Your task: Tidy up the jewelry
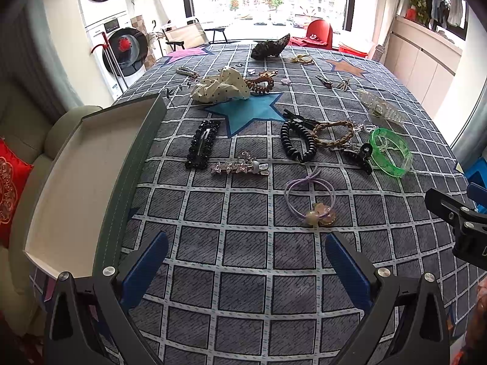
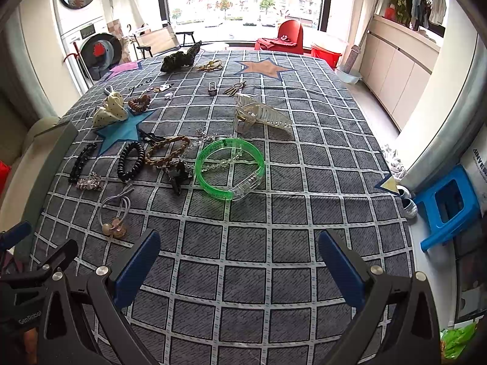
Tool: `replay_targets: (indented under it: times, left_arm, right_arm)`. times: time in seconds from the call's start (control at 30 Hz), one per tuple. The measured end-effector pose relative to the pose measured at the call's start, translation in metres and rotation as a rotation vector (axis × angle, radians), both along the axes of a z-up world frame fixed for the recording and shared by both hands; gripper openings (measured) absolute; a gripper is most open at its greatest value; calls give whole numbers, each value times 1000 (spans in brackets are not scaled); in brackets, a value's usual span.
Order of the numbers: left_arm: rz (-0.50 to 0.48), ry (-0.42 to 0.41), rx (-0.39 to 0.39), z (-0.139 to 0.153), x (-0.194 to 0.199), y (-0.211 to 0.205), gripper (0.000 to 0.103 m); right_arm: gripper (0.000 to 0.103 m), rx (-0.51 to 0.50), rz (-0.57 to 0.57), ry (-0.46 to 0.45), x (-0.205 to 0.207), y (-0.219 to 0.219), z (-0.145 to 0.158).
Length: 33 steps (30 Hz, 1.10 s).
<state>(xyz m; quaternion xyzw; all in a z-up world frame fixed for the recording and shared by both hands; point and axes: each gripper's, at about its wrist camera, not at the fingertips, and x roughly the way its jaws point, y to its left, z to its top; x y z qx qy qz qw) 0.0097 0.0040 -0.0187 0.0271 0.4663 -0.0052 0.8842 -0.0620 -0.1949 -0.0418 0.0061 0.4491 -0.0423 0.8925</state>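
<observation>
Hair accessories and jewelry lie scattered over a grey checked cloth (image 1: pixel 243 258). A green bangle (image 2: pixel 229 167) sits mid-table ahead of my right gripper (image 2: pixel 240 243), which is open with nothing in it. A purple hair tie with beads (image 1: pixel 310 200) lies just beyond my left gripper (image 1: pixel 246 243), also open with nothing held. A black beaded clip (image 1: pixel 202 144), a star clip (image 1: pixel 237 165), a black coil tie (image 1: pixel 296 141), a braided tie (image 1: pixel 333 133) and a clear claw clip (image 2: pixel 258 115) lie further back. An open box with a white inside (image 1: pixel 70 176) sits at the left edge.
A dotted cream scrunchie (image 1: pixel 220 86) and a dark scrunchie (image 1: pixel 269 47) lie toward the far side. A blue stool (image 2: pixel 447 203) stands on the floor right of the table. A sofa with a red cushion (image 1: pixel 9 188) is on the left.
</observation>
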Motion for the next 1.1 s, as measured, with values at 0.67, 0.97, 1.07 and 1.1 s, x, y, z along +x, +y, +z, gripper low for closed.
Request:
replay_targets:
  times: [0.67, 0.97, 1.07, 1.1]
  left_arm:
    - [3, 4, 0, -1, 0, 2, 103]
    - [6, 4, 3, -3, 1, 3, 103]
    - [7, 4, 3, -3, 1, 4, 103]
    - [7, 4, 3, -3, 1, 4, 103]
  right_arm:
    - [103, -2, -3, 1, -1, 0, 0]
    - [103, -3, -3, 0, -1, 0, 1]
    - [103, -3, -3, 1, -2, -1, 1]
    - [103, -4, -3, 0, -2, 0, 1]
